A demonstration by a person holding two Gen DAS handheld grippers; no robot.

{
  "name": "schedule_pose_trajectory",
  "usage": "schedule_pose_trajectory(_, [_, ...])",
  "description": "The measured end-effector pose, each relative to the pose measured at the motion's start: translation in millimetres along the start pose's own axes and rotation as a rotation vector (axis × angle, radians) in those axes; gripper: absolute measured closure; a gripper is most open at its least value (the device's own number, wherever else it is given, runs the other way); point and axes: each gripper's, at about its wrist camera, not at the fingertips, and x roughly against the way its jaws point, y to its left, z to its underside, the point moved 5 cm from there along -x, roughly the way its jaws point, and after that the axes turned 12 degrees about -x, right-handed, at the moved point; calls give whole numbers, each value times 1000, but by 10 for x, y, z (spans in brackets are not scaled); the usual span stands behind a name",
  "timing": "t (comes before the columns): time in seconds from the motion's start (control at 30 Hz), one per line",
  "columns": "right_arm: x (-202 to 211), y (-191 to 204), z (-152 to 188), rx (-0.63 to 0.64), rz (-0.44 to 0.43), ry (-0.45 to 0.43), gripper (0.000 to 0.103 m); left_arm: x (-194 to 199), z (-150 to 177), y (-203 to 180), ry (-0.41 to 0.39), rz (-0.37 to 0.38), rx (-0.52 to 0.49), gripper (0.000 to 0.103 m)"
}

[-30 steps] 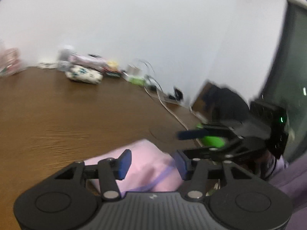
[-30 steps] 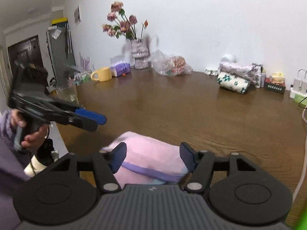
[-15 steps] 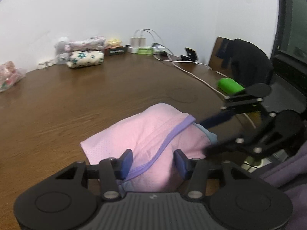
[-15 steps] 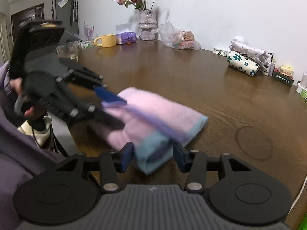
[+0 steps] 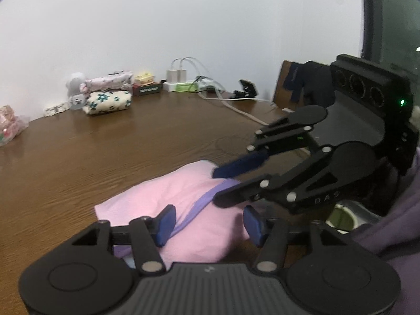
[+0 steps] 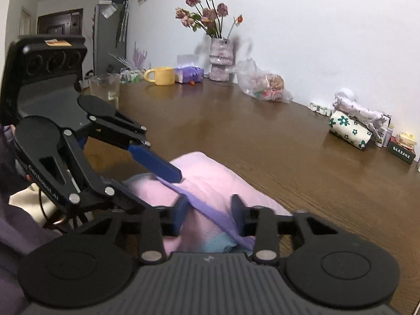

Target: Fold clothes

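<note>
A folded pink garment (image 5: 168,191) with a purple band and a blue hem lies at the near edge of the brown table (image 5: 105,144). My left gripper (image 5: 210,224) straddles its near side. Its jaws are opening, the cloth lies between the pads, and the right pad stands off the fabric. In the right wrist view the left gripper (image 6: 165,191) has its upper finger on top of the garment (image 6: 210,173). My right gripper (image 6: 210,214) is closing on the fold with the purple band, and cloth fills the gap against both pads. The left wrist view shows the right gripper (image 5: 214,187) biting that same edge.
A floral roll (image 5: 109,102), boxes, chargers and white cables (image 5: 225,102) line the far wall. A flower vase (image 6: 221,60), yellow mug (image 6: 161,75), glass (image 6: 105,89) and plastic bag (image 6: 265,86) stand on the table (image 6: 288,157). A purple sleeve (image 5: 393,223) is close by.
Both grippers have come down onto the garment's near edge. The right jaws have narrowed around the purple band. The left jaws have widened a little.
</note>
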Motion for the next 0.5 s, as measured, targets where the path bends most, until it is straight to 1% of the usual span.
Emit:
schedule_pose_trajectory(0.1, [11,-57,6,-41,-12,-3,92,-47,21,58,8,-8,18,47])
schedule_pose_trajectory(0.3, [157,-111,-15,-66,-22,-43,98,-64,58,84,29,-15,17,47])
schedule_pose_trajectory(0.43, [262,-47,43,-53,-60,-29,99,-59,91,54,47,-19,4,47])
schedule_pose_trajectory(0.5, [283,3,85,-36,-80,-3,99,-66,109,40,57,-16,-5,47])
